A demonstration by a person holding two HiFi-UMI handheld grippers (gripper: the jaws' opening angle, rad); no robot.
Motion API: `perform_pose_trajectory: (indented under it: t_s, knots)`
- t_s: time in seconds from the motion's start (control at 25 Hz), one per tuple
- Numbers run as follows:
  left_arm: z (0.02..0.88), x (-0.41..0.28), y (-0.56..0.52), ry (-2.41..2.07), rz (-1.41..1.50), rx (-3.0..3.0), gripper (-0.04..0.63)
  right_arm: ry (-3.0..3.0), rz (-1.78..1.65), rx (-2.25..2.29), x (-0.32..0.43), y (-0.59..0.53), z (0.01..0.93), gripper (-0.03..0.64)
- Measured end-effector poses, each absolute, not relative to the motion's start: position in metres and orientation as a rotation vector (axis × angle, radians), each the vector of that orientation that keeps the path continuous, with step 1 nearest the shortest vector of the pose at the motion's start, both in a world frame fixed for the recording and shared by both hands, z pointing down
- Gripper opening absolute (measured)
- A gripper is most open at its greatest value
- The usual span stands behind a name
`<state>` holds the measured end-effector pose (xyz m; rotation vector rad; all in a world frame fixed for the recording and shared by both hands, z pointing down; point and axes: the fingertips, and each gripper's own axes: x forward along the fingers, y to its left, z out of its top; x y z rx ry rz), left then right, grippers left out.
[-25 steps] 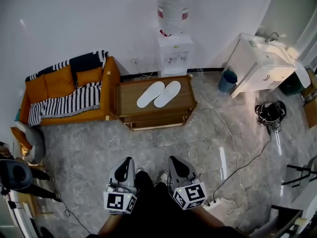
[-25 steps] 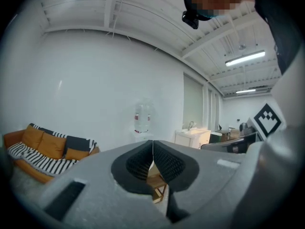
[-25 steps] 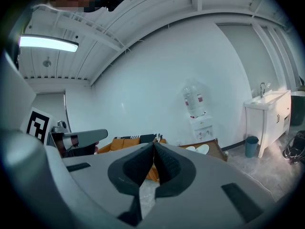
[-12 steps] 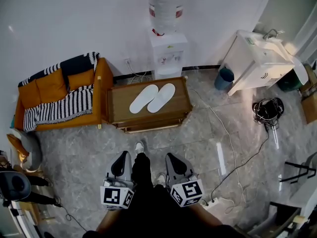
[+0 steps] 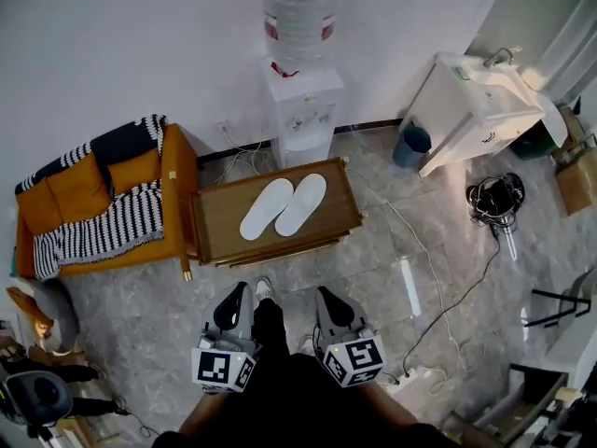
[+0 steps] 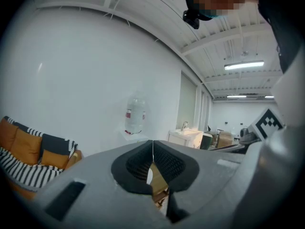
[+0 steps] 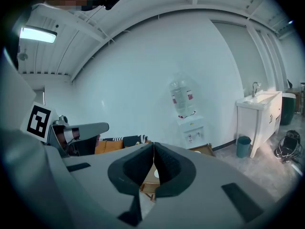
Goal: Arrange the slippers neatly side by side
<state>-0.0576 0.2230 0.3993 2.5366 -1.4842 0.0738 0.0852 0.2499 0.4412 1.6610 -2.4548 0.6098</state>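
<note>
Two white slippers lie side by side on a low wooden table [image 5: 224,234]: the left slipper [image 5: 265,209] and the right slipper [image 5: 300,203], touching along their inner edges, toes pointing up-right. My left gripper [image 5: 235,299] and right gripper [image 5: 328,301] hang close to my body, well short of the table, both shut with nothing between the jaws. In the left gripper view the left gripper [image 6: 153,149] has its pads pressed together; in the right gripper view the right gripper [image 7: 153,151] does too. A sliver of the table [image 7: 151,179] shows below the right gripper's pads.
An orange sofa [image 5: 89,189] with a striped blanket stands left of the table. A water dispenser [image 5: 300,91] is behind it against the wall. A white sink cabinet [image 5: 476,105], a blue bin [image 5: 411,145] and floor cables [image 5: 438,287] lie to the right.
The table with the slippers has shifted left and down in the head view, nearer to me. Both grippers keep their place by my body, shut throughout.
</note>
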Motion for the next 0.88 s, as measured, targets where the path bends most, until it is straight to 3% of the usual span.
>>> perform_pose_trajectory:
  t_s: [0.88]
  knots:
    - [0.404,-0.131,0.050,-1.283,0.045,2.601,0.017,-2.257,0.659,1.805,0.017,0.072,0.453,0.013]
